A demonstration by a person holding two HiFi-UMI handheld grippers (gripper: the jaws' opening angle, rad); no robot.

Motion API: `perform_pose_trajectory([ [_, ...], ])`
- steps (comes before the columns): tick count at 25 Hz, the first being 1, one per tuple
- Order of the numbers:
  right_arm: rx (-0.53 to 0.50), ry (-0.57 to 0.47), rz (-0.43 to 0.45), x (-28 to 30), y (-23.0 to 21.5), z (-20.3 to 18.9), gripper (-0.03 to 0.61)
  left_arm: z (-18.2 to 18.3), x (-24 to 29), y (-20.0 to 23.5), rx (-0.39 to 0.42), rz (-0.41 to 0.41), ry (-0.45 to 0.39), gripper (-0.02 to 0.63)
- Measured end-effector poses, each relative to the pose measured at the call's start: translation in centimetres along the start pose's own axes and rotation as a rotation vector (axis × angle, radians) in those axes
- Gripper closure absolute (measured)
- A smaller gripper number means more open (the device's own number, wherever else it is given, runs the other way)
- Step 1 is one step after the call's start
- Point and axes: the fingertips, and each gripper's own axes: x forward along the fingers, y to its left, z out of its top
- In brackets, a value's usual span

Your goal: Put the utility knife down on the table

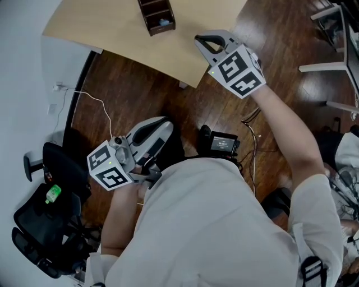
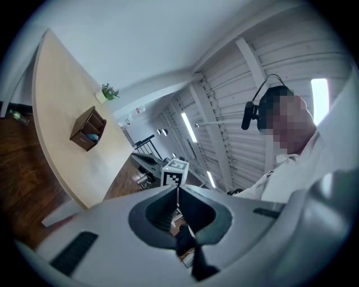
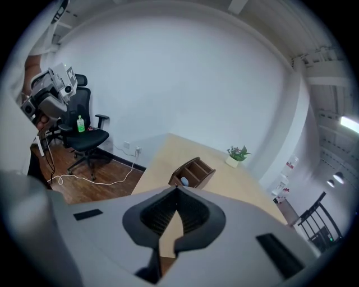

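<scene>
**Both tongs shut and empty, knife not made out**

The pale desk point(image 1: 112, 28) runs off the top of the head view. A black office chair point(image 1: 50, 224) stands on the floor at my left, partly cut off. My left tongs point(image 2: 178, 188) are pressed together with nothing between them. My right tongs point(image 3: 177, 189), near the desk's corner, are the same. A wooden organiser point(image 1: 157, 15) sits on the desk, its far end cropped. A small bluish thing point(image 3: 184, 181) lies in one compartment. Whether that is the utility knife, I cannot tell.
</scene>
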Motion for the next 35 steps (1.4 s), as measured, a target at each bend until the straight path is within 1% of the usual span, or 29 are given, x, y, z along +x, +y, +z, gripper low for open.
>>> perform_pose_trajectory([
  [4,0.028,-0.013,-0.015,-3.7,0.9,-0.4,0.577,-1.4,0.8,-1.7,0.015,-0.002,-0.003,0.611],
  [10,0.151,-0.047,-0.020,-8.7,1.6,-1.0,0.577,-3.2,2.5,-3.6,0.036,-0.015,-0.008,0.611],
  [17,0.227,-0.079,-0.030,-13.4,3.0,-2.4,0.577,-5.7,4.4,-5.8,0.062,-0.026,-0.008,0.611],
  [21,0.296,-0.104,-0.036,-16.7,4.1,-3.0,0.577,-6.9,5.1,-7.1,0.077,-0.025,-0.013,0.611],
  [29,0.422,-0.148,-0.062,-24.5,6.5,-6.1,0.577,-10.0,6.7,-10.7,0.126,-0.026,-0.014,0.611],
  [33,0.474,-0.155,-0.047,-27.3,8.5,-8.0,0.577,-12.3,6.7,-12.4,0.130,-0.017,-0.029,0.611],
  [35,0.496,-0.154,-0.036,-27.7,9.2,-8.7,0.577,-12.7,6.3,-12.4,0.127,-0.005,-0.046,0.611],
])
